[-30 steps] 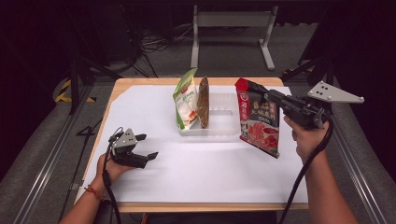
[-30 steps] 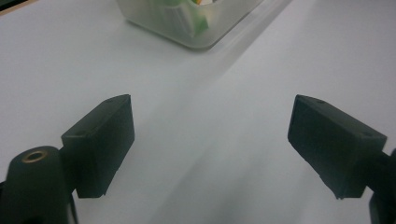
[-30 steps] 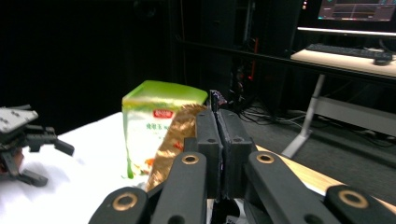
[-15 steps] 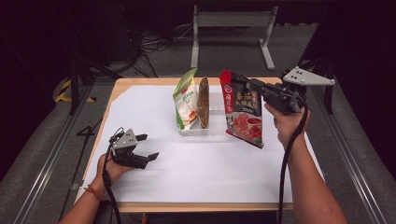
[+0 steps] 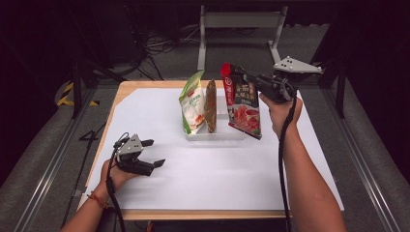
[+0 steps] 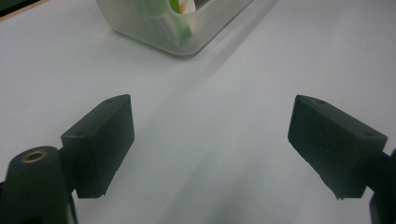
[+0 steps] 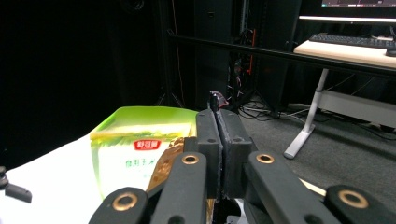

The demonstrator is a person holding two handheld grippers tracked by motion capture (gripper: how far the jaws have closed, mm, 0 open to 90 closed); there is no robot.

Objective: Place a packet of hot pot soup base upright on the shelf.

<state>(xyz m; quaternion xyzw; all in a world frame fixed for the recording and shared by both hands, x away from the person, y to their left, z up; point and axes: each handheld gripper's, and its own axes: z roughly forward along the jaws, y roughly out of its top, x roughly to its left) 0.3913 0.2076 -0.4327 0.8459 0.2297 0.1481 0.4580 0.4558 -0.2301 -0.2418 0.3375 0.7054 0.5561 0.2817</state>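
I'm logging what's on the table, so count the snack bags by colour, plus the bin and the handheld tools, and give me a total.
Green bags: 1, the green bag standing in the clear bin
Brown bags: 1, the brown bag beside it in the bin
Red bags: 1, the red bag held in the right tool
Clear bins: 1
Tools: 2, counting the left tool
Total: 6

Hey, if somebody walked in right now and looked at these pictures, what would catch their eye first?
Probably the red pouch hanging in the air, pinched by its top edge in the right gripper, just right of the clear bin. Next, the green pouch and a brown one standing upright in that bin. The left gripper rests open on the white table.
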